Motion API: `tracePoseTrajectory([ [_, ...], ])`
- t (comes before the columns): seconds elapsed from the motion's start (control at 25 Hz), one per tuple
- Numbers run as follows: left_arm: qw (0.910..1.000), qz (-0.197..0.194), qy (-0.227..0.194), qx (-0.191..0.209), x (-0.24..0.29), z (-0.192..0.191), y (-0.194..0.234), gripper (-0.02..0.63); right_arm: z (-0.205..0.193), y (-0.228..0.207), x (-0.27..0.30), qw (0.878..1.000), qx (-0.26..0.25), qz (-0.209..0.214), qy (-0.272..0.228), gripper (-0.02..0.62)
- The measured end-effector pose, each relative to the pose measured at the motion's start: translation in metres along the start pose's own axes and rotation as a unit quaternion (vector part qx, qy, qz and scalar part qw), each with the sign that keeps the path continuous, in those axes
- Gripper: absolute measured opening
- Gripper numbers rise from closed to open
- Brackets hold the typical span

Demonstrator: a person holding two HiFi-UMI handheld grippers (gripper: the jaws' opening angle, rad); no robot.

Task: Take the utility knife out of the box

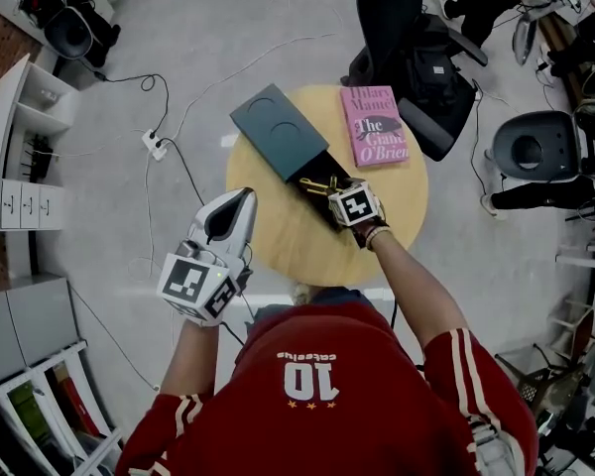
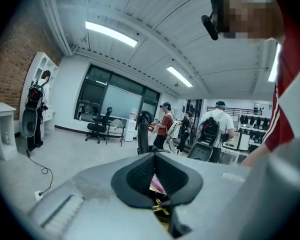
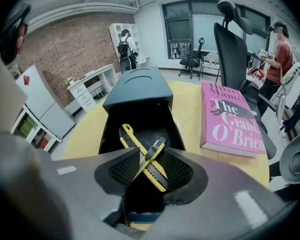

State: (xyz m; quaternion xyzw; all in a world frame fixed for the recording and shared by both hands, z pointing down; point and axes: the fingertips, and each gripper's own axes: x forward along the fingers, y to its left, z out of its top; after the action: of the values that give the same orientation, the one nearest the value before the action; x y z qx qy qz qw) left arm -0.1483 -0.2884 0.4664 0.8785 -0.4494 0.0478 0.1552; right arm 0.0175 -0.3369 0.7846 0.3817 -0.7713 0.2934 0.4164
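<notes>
- My right gripper [image 3: 150, 170] hangs tilted down over the open end of the box [image 3: 139, 90]. Its jaws are spread and pinch nothing; the knives lie in the tray below the gap.
- My left gripper [image 2: 157, 184] is pressed together and empty. It is held off the near left edge of the round table [image 1: 278, 241], well apart from the box.
- The box lies toward the far left of the table, with its black tray slid out toward the near side. A pink book [image 1: 375, 125] lies just to its right.
- Two yellow-and-black knives cross in the tray. The shorter utility knife [image 3: 158, 150] rests on top of a longer knife [image 3: 126, 135] (I'd go for the top one, since it looks free to lift).
- I judge it light, stiff and hard-shelled. Its smooth plastic body could slip or pivot between the pads.
- The best hold looks to be across the flat sides at mid-body, clear of the crossing. That way the lower knife isn't dragged and the tray wall blocks no jaw.
- I can't tell whether a blade is out, so I'd keep off the tip end.
</notes>
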Motion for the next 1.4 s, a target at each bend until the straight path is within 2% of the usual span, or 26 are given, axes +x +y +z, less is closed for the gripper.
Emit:
tracePoseTrajectory([
  [0.48, 0.9999, 0.01, 0.001, -0.009, -0.004, -0.007, 0.008, 0.003, -0.007, 0.005, 0.013, 0.998, -0.023, 0.016, 0.056, 0.123],
  [0.56, 0.9999, 0.011, 0.001, -0.011, -0.007, -0.007, 0.008, 0.003, -0.004, 0.007, 0.011, 0.998, -0.026, 0.011, 0.048, 0.069],
  [0.6, 0.9999, 0.011, 0.0, -0.011, -0.008, -0.007, 0.008, 0.003, -0.002, 0.008, 0.01, 0.999, -0.03, 0.007, 0.043, 0.063],
  [0.8, 0.9999, 0.013, 0.001, -0.011, -0.012, -0.008, 0.008, 0.003, 0.001, 0.004, 0.008, 0.998, -0.043, -0.002, 0.037, 0.063],
  [1.08, 0.9999, 0.014, -0.004, -0.007, -0.021, -0.006, 0.005, 0.003, -0.002, 0.001, -0.001, 1.0, -0.016, -0.012, 0.017, 0.061],
  [1.4, 0.9998, 0.013, -0.016, 0.002, -0.034, 0.001, -0.005, 0.003, 0.01, 0.008, -0.027, 0.999, -0.015, -0.016, -0.027, 0.06],
])
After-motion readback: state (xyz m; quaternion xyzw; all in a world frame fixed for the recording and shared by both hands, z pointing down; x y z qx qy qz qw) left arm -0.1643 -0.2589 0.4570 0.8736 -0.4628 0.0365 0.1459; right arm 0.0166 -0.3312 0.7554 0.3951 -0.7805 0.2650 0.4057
